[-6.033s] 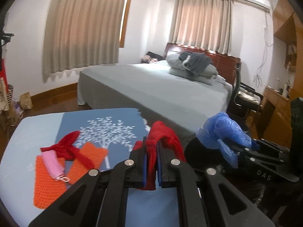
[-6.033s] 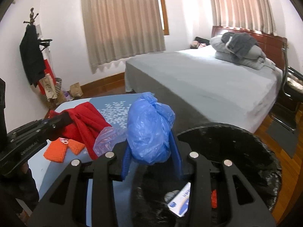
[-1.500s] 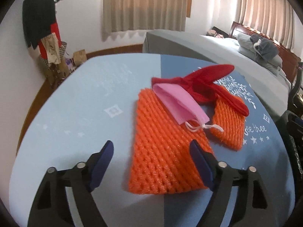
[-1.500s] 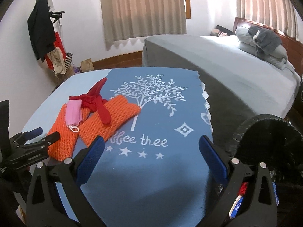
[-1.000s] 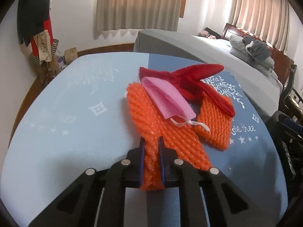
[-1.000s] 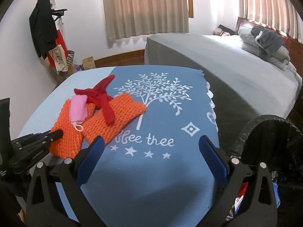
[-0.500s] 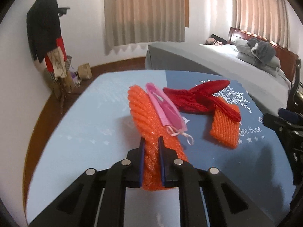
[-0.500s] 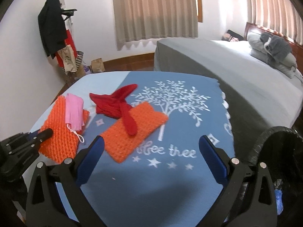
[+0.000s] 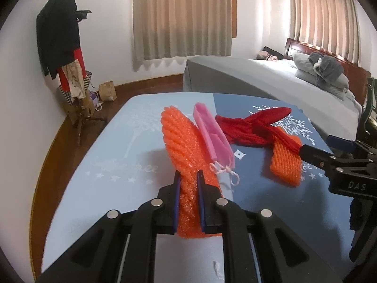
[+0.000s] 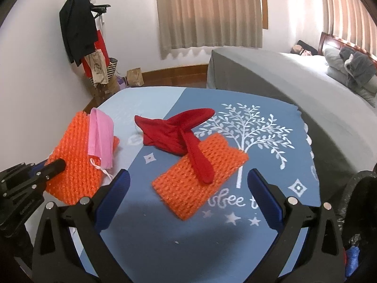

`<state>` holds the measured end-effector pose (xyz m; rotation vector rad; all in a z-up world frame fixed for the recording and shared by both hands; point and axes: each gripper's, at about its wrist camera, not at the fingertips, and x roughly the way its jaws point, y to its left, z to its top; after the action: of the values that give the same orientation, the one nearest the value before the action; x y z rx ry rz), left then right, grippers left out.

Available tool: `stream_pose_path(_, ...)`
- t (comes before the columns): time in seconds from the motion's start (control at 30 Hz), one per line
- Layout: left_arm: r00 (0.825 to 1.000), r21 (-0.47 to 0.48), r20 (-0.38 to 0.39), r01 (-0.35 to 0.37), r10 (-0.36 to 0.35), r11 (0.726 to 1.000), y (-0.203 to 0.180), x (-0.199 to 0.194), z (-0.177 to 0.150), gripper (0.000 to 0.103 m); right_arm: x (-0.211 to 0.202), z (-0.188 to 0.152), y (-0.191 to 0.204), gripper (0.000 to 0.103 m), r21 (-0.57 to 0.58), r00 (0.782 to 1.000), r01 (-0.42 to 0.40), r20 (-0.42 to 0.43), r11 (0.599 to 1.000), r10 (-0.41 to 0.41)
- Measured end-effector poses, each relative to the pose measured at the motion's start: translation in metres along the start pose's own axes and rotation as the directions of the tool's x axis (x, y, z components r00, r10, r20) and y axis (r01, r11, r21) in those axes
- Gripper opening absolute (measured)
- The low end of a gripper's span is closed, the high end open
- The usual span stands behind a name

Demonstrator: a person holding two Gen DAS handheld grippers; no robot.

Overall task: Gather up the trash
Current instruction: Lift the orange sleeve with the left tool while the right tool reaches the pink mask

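My left gripper (image 9: pixel 188 179) is shut on the near end of an orange foam net (image 9: pixel 181 146), lifted off the blue tablecloth (image 9: pixel 132 151). A pink face mask (image 9: pixel 212 136) rides on that net. In the right wrist view the same net (image 10: pixel 75 155) and mask (image 10: pixel 101 136) hang at the left, with the left gripper (image 10: pixel 56 165) clamped on them. My right gripper (image 10: pixel 188 188) stands open just in front of a second orange foam net (image 10: pixel 200 176), which lies flat. A red cloth (image 10: pixel 179 132) lies across that net's far end.
A black-lined trash bin (image 10: pixel 360 200) stands at the table's right edge. A grey bed (image 10: pixel 294 82) lies behind the table. A coat rack with dark clothes (image 10: pixel 80 30) and bags (image 10: pixel 136 76) stands by the back wall at the left.
The left gripper closed on the orange net and lifted it with the mask on top. The right gripper moved left across the table toward the second net, staying open.
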<state>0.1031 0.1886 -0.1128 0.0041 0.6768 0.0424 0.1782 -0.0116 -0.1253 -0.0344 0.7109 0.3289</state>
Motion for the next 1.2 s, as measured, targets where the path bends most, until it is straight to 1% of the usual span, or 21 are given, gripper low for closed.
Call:
stream_pose_path(0.07,1.0,0.005,-0.006,0.01,-0.01,1.0,0.002,0.0,0.0,0.013,0.004,0.001,0.004,0.097,-0.003,1.0,-0.008,-0.005,1.0,0.008)
stream_pose_path(0.2,0.999,0.046,-0.037,0.021,-0.019,0.999,0.004,0.005,-0.002,0.013,0.012,0.004,0.014,0.097,-0.013,1.0,-0.019,-0.012,1.0,0.019)
stream_pose_path(0.47,0.999,-0.008,-0.032,0.013,-0.013,1.0,0.02,0.006,-0.004,0.013,0.029,0.012,0.036,0.097,-0.046,0.999,-0.045,-0.023,0.998,0.044)
stream_pose_path(0.67,0.999,-0.076,-0.032,-0.03,0.028,0.997,0.043,0.01,-0.005,0.013,0.044,0.021,0.053,0.097,-0.056,0.997,-0.077,-0.025,0.995,0.075)
stream_pose_path(0.8,0.998,-0.112,-0.032,-0.052,0.049,0.992,0.055,0.016,-0.005,0.013,0.057,0.026,0.064,0.095,-0.07,0.996,-0.08,-0.033,0.994,0.078)
stream_pose_path(0.87,0.998,-0.123,-0.033,-0.061,0.058,0.99,0.059,0.02,-0.005,0.013,0.063,0.027,0.067,0.093,-0.07,0.996,-0.086,-0.039,0.994,0.083)
stream_pose_path(0.93,0.997,-0.132,-0.036,-0.068,0.064,0.989,0.064,0.024,-0.006,0.013,0.072,0.028,0.074,0.086,-0.073,0.994,-0.097,-0.057,0.993,0.093)
stream_pose_path(0.97,0.997,-0.136,-0.039,-0.073,0.068,0.988,0.068,0.026,-0.006,0.013,0.076,0.029,0.077,0.081,-0.077,0.992,-0.106,-0.07,0.991,0.101)
stream_pose_path(1.0,0.997,-0.14,-0.041,-0.076,0.071,0.987,0.07,0.027,-0.006,0.013,0.082,0.029,0.082,0.077,-0.082,0.991,-0.115,-0.085,0.99,0.108)
stream_pose_path(1.03,0.996,-0.146,-0.043,-0.079,0.074,0.986,0.073,0.029,-0.006,0.013,0.086,0.029,0.085,0.076,-0.086,0.989,-0.12,-0.092,0.989,0.112)
stream_pose_path(1.2,0.995,-0.171,-0.051,-0.091,0.083,0.981,0.084,0.034,-0.008,0.013,0.107,0.029,0.097,0.059,-0.089,0.981,-0.14,-0.145,0.986,0.127)
